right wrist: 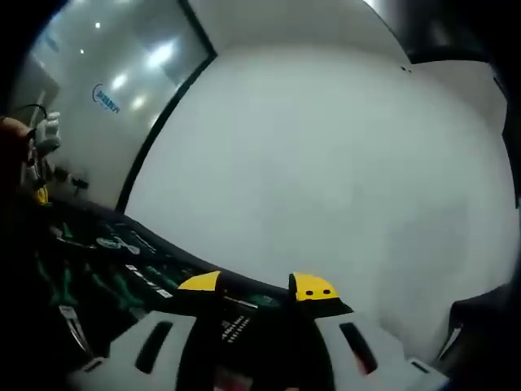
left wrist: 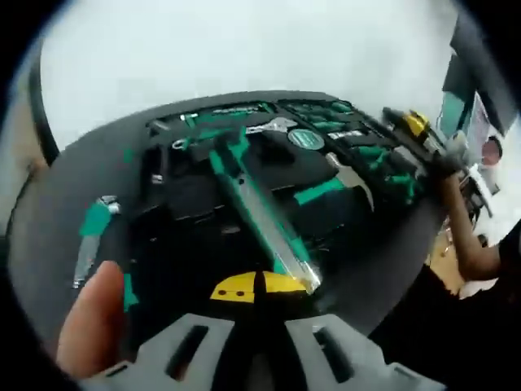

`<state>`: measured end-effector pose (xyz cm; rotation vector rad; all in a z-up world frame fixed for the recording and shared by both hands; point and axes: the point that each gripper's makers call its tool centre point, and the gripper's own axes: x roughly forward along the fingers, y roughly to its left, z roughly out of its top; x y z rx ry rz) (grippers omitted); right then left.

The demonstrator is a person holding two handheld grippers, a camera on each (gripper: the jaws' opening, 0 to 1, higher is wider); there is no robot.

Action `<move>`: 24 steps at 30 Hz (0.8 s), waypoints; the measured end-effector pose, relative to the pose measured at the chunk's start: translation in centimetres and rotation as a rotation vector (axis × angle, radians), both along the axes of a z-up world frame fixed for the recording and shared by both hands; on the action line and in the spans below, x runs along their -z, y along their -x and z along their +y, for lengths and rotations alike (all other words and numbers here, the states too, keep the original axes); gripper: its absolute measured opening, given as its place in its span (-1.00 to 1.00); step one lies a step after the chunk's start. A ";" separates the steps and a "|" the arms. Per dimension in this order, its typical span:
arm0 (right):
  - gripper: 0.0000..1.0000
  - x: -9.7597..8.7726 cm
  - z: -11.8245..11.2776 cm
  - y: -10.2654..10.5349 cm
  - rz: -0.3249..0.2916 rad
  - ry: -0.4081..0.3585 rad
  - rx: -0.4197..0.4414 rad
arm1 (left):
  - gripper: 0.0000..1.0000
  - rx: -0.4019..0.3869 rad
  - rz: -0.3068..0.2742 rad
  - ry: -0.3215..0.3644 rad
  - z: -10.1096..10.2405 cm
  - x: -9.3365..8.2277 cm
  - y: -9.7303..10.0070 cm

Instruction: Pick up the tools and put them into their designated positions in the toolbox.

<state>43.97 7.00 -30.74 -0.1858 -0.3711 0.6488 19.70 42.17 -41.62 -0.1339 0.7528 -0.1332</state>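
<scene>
1. The left claw (left wrist: 256, 287) is clamped on one end of a long silver-and-green tool (left wrist: 260, 208), yellow tips pressed together, probably to steer it toward its slot.
2. That tool slants over the open black toolbox (left wrist: 195, 236), whose moulded recesses hold green-handled pliers (left wrist: 391, 167) and wrenches.
3. The right claw (right wrist: 256, 285) stands apart and empty above the toolbox's far edge.
4. A pale bench (right wrist: 326, 163) lies beyond.
</scene>
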 end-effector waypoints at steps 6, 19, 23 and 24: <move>-0.41 0.2 0.1 0.3 0.013 0.001 -0.002 | -0.95 0.094 -0.172 0.035 -3.5 -1.4 -2.7; -0.41 0.1 1.3 1.2 -0.010 0.019 -0.063 | -0.84 0.204 -0.672 -0.198 -4.2 -10.2 -4.5; -0.43 0.0 3.1 2.3 -0.057 0.089 -0.087 | -0.63 -0.131 -1.040 -0.148 5.4 -14.6 -1.3; -0.45 0.2 3.3 2.2 -0.049 0.113 -0.083 | -0.63 -0.206 -1.061 -0.109 7.5 -14.5 -0.6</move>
